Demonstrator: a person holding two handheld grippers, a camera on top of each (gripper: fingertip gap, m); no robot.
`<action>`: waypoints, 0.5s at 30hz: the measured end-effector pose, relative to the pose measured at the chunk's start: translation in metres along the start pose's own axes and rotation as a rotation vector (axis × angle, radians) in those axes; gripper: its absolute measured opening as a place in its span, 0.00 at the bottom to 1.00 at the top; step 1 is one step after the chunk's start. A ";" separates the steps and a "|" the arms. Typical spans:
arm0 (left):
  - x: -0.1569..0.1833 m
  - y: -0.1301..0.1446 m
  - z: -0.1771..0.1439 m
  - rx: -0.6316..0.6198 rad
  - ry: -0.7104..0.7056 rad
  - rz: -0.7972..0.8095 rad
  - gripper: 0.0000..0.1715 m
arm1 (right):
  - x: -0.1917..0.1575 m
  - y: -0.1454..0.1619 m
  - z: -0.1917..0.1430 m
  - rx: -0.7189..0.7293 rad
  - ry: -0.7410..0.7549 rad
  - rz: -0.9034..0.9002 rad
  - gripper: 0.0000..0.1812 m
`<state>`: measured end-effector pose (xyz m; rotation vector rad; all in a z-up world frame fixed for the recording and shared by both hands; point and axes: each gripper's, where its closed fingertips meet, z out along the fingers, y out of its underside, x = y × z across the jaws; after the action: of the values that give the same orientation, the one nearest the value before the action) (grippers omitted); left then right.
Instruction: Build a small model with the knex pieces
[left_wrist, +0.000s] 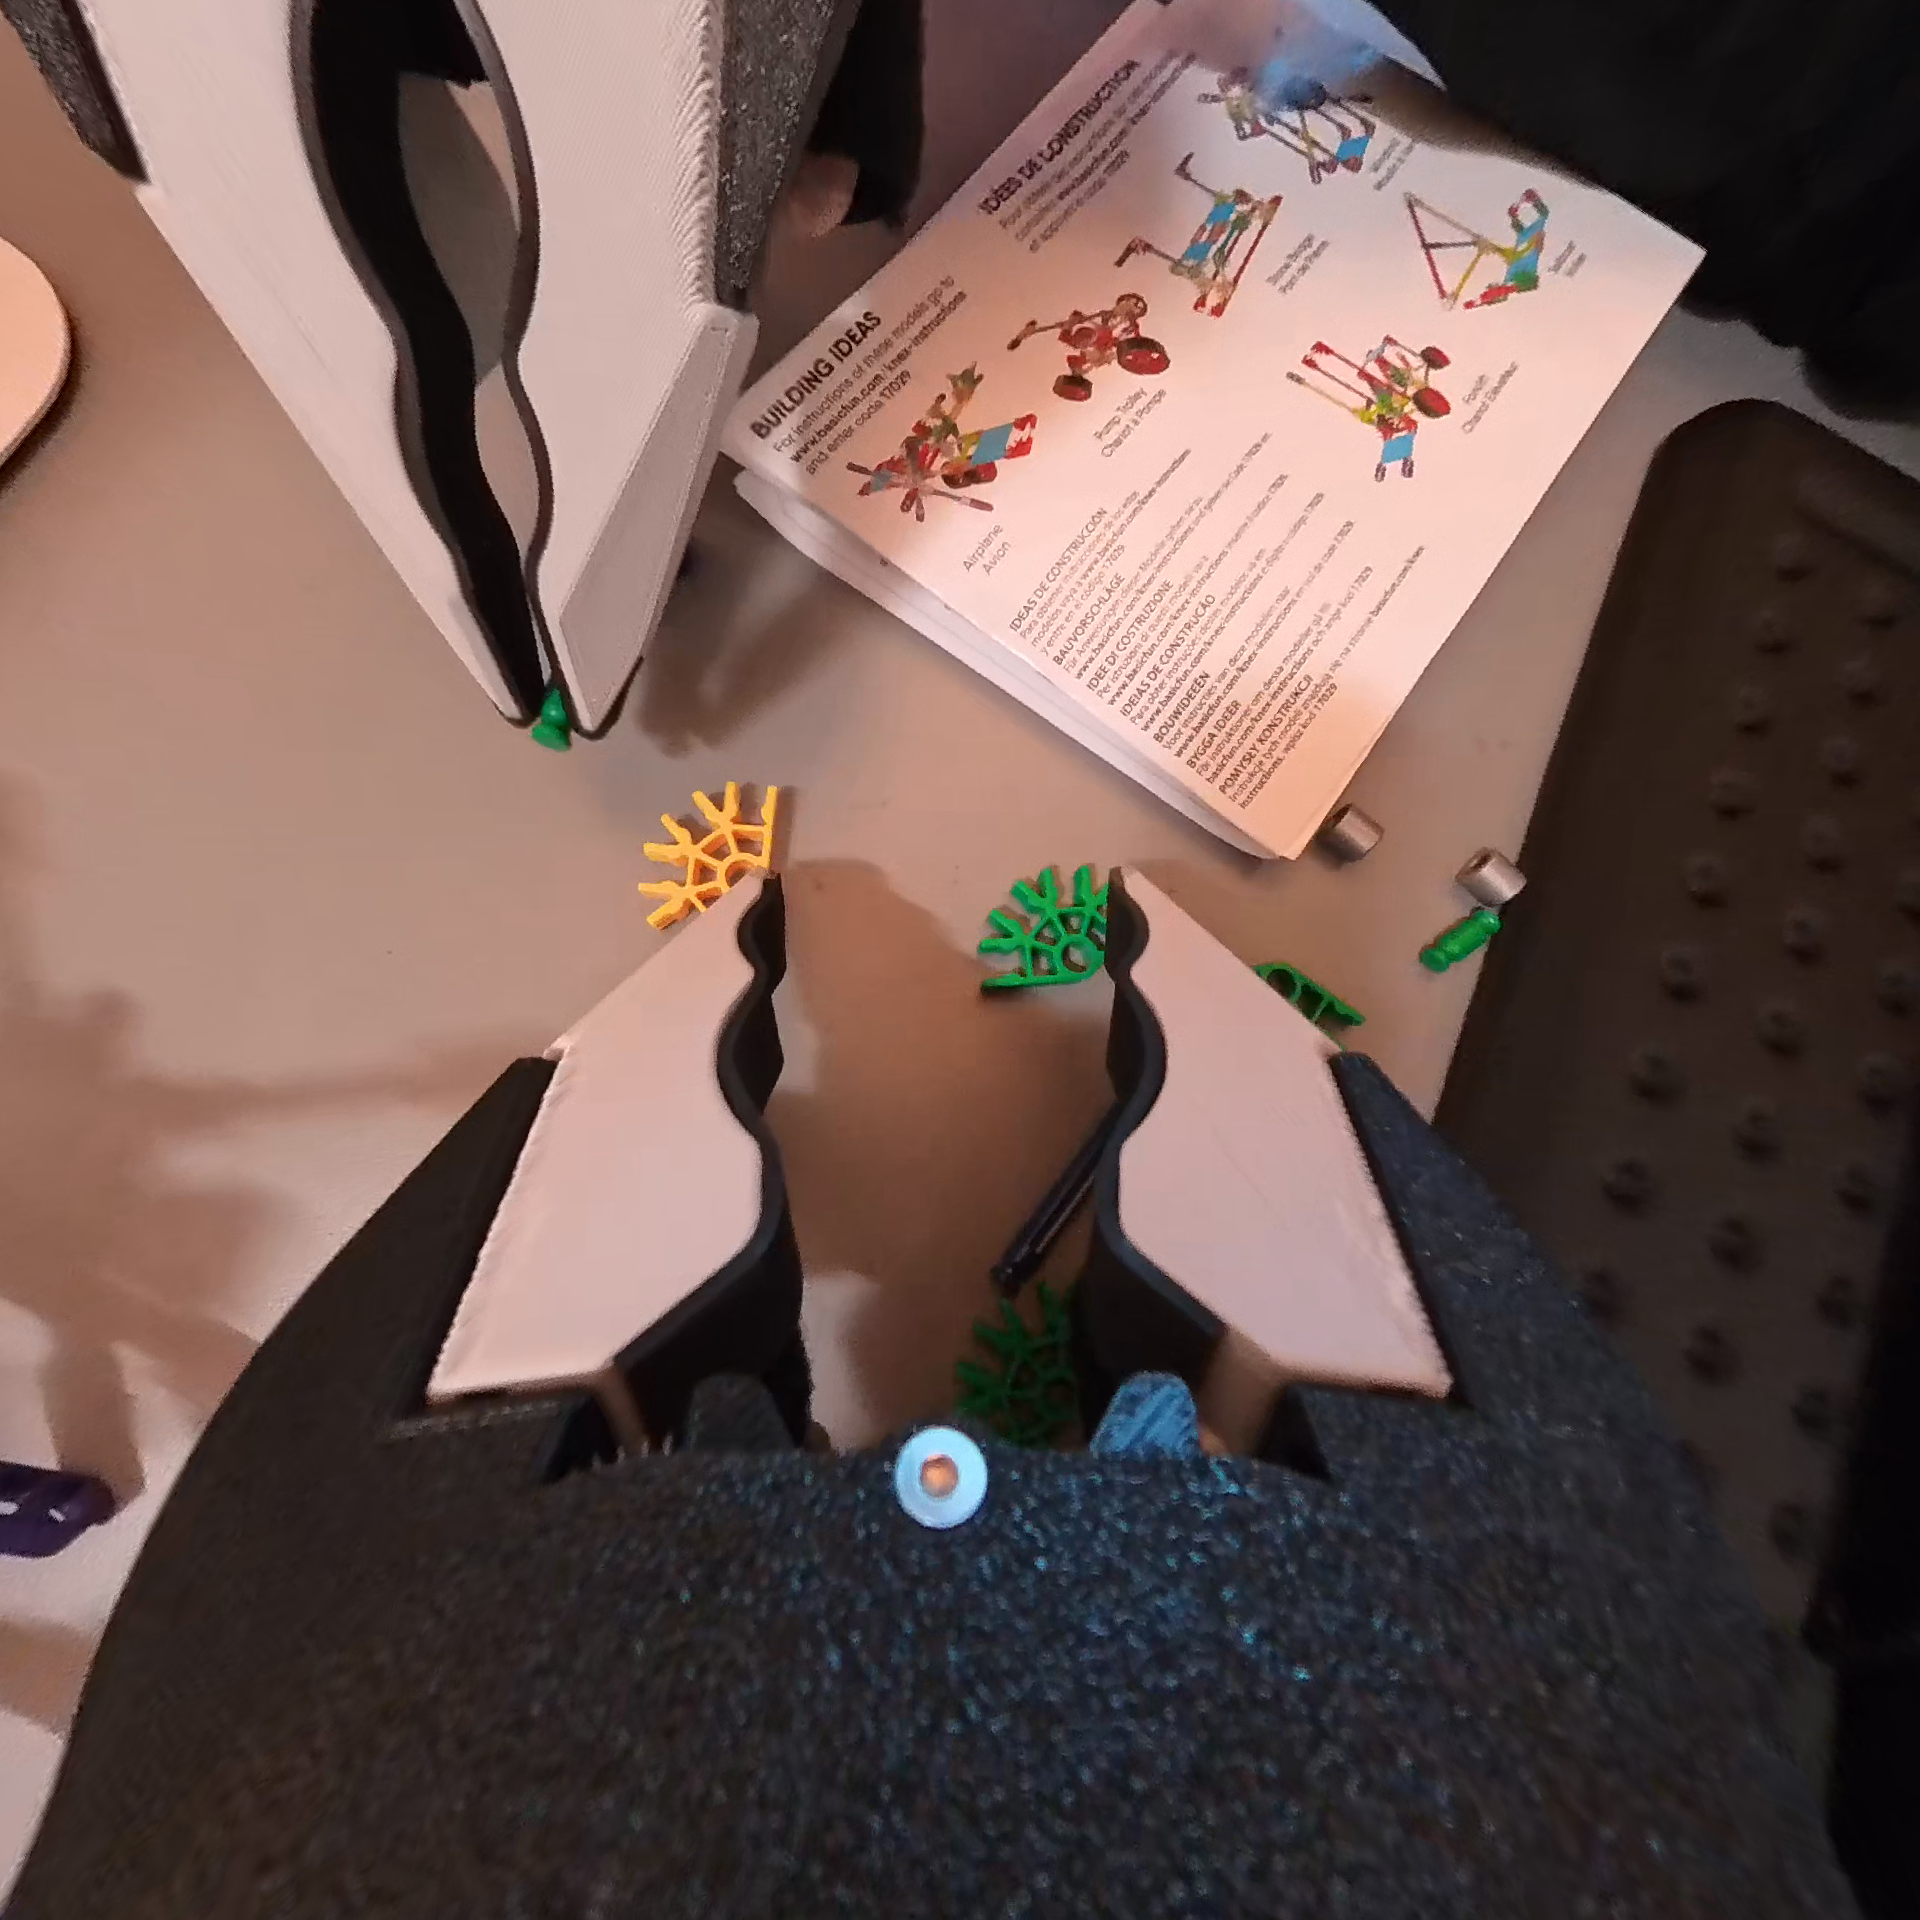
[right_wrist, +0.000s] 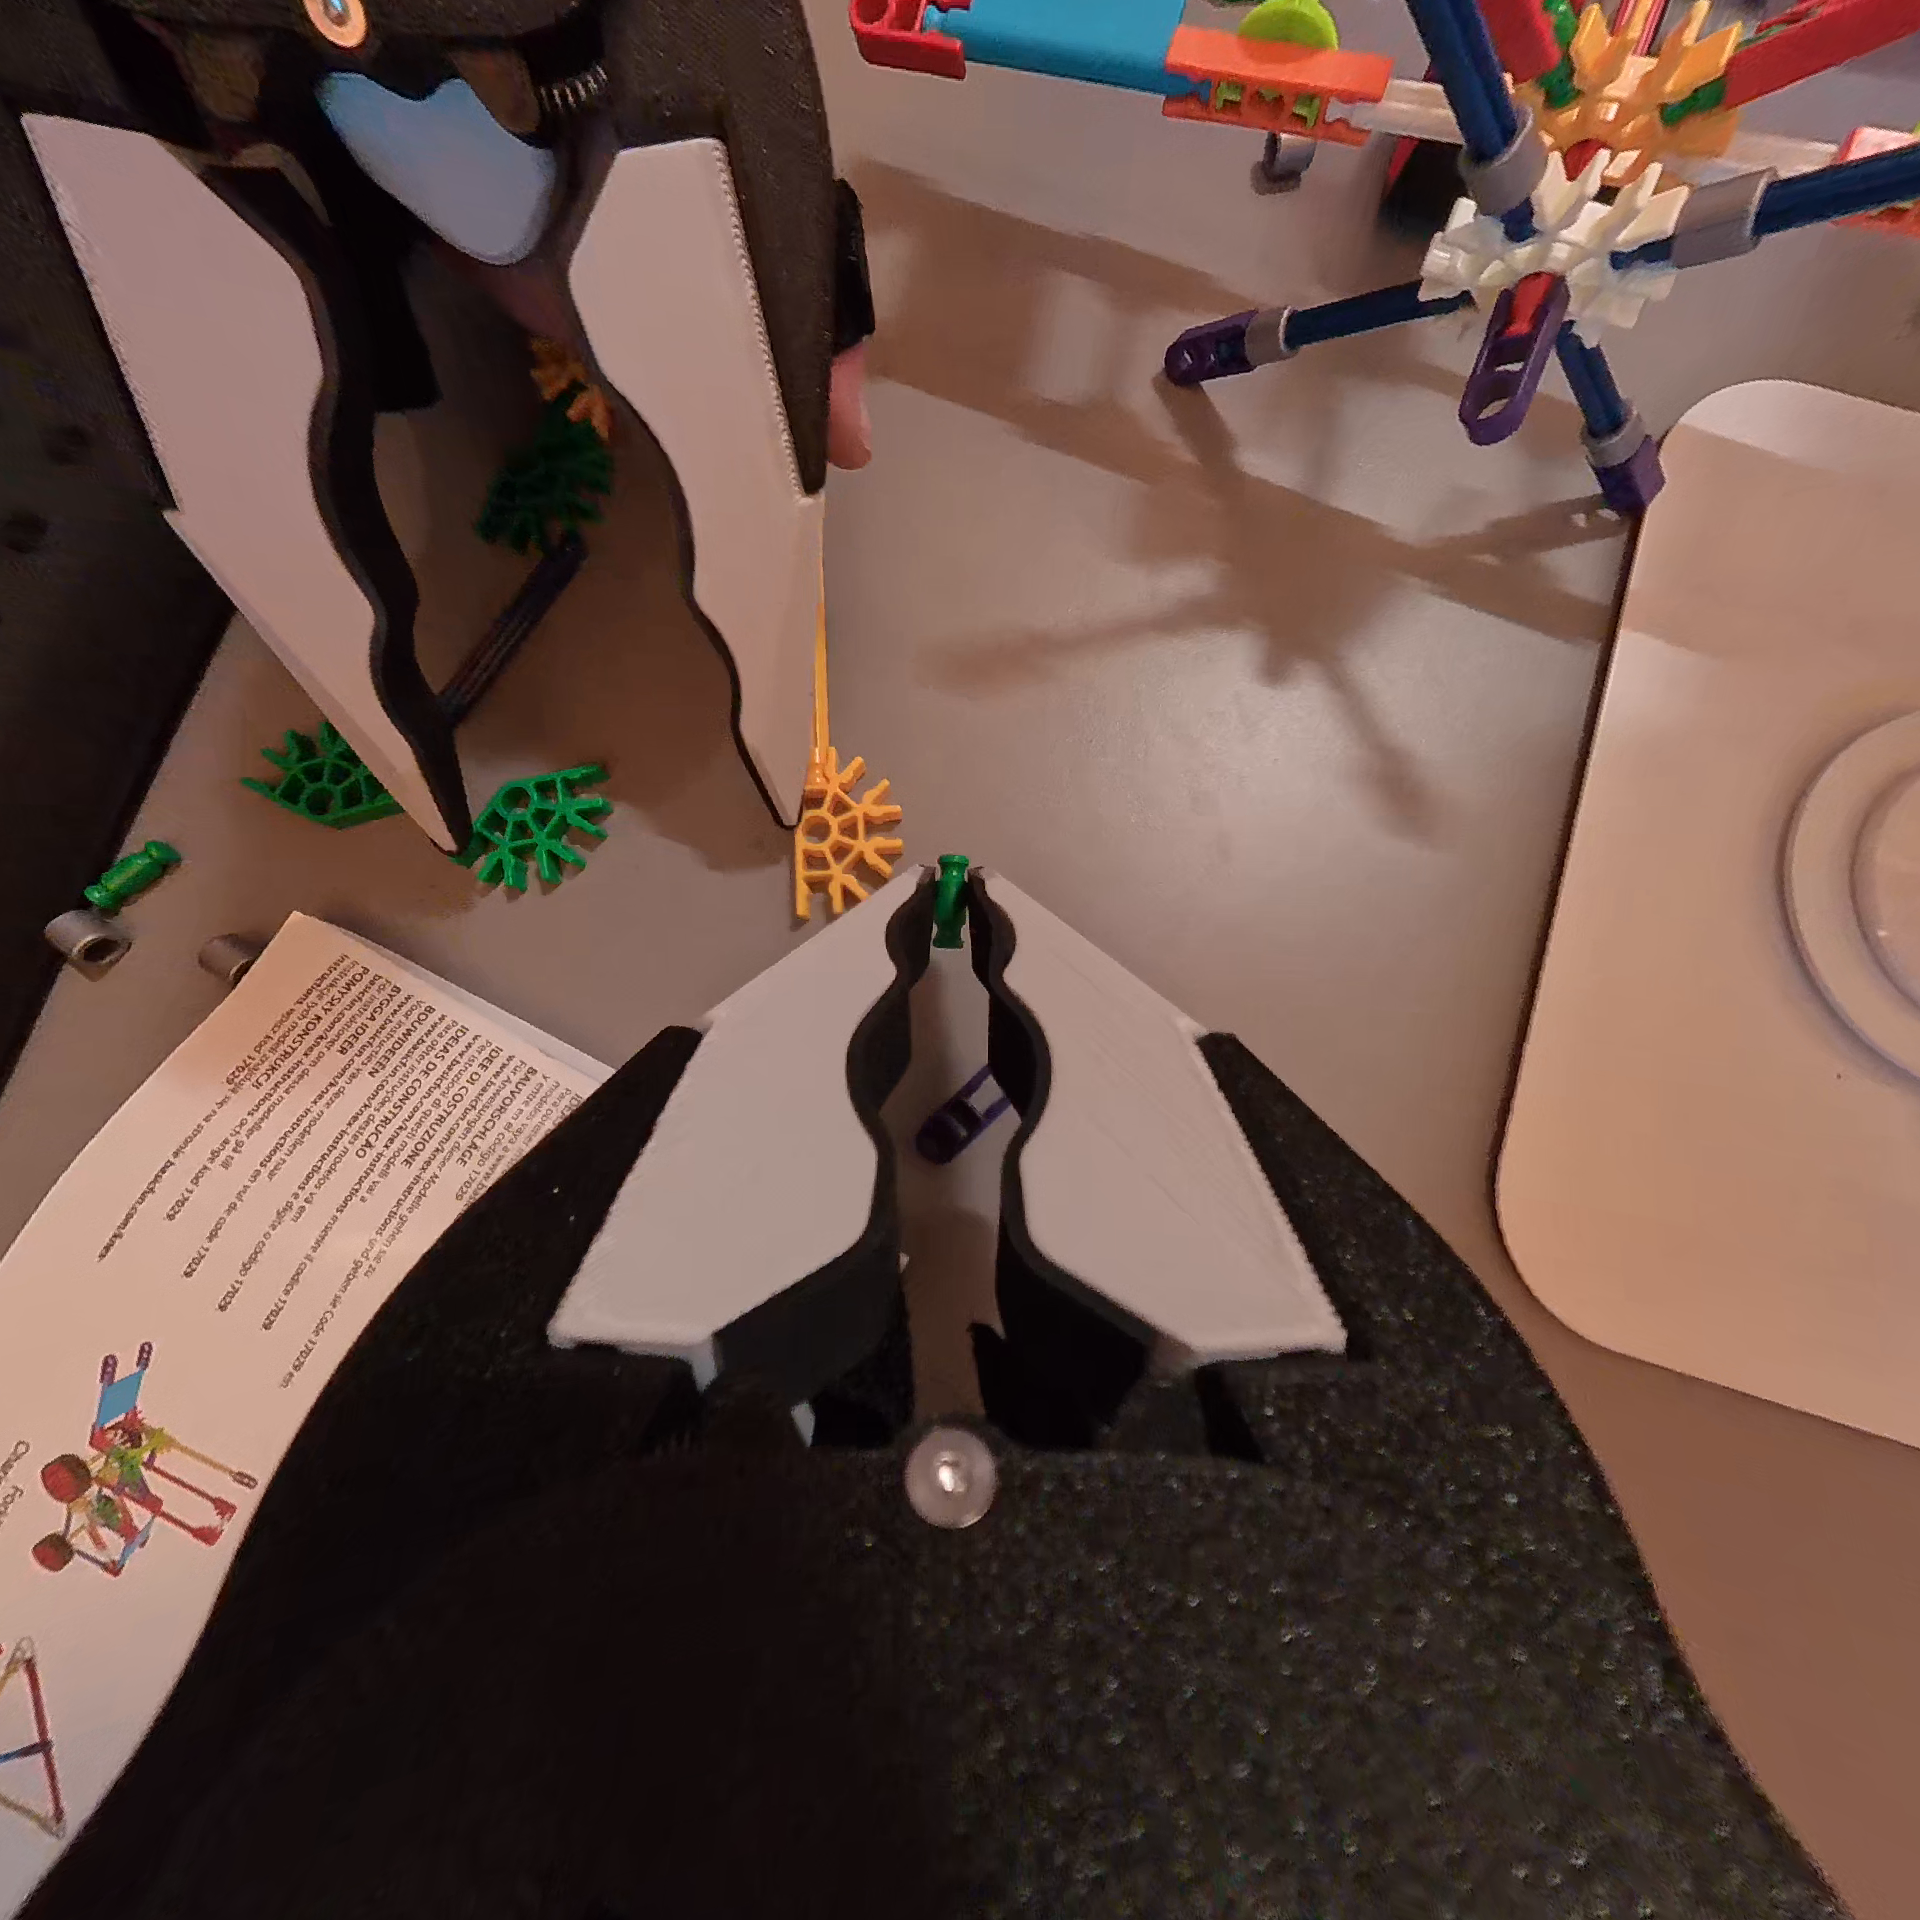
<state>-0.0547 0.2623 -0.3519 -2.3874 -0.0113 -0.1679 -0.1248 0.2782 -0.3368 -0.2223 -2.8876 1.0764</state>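
Jaws of the right gripper are clamped on a short green rod; the left gripper, spread wide, is flanked by a yellow connector and a green connector.

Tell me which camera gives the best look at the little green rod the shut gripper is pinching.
The right wrist view: the green rod sits right at the tips of the right gripper, close and centred, its length showing. In the left wrist view only its end pokes out below that gripper's tips.
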 end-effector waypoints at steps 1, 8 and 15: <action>0.000 0.000 0.000 -0.001 0.001 0.003 0.36 | -0.001 0.000 0.000 -0.004 -0.002 -0.003 0.03; 0.013 0.008 0.002 -0.053 0.053 0.031 0.37 | -0.004 0.003 0.000 -0.013 -0.014 -0.006 0.03; 0.005 -0.004 -0.011 0.020 -0.006 0.047 0.36 | 0.004 0.003 0.001 -0.013 0.022 0.005 0.03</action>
<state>-0.0509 0.2577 -0.3402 -2.3660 0.0393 -0.1375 -0.1281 0.2806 -0.3398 -0.2408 -2.8772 1.0495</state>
